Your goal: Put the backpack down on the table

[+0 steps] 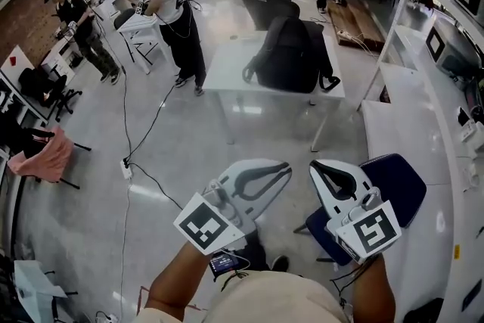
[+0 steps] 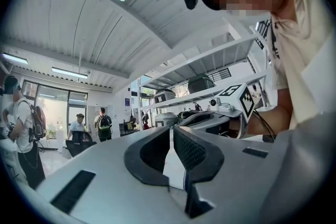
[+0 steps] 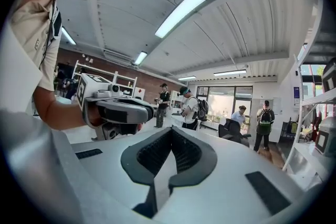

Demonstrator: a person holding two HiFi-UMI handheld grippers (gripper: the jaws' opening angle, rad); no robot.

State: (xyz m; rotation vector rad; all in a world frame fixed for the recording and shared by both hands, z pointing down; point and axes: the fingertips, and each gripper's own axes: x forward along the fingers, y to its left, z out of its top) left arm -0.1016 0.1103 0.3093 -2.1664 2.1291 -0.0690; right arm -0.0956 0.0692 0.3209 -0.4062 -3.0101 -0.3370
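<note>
- On white table [image 1: 227,76] across the floor, black backpack [image 1: 291,55] stands upright, slumped and rounded, soft fabric, straps sticking out both sides
- Well apart from it, near the person's body: left gripper [image 1: 286,169] and right gripper [image 1: 316,166], both with jaws closed together, nothing held
- Head view gives backpack and table; gripper views give ribbed black pads [image 2: 190,150] meeting, inside smooth white shells
- Blue chair [image 1: 397,185] beside right gripper

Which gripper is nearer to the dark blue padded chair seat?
Right. The right gripper is just left of the dark blue padded chair seat, overlapping its edge; the left gripper is farther left, beyond the right one.
</note>
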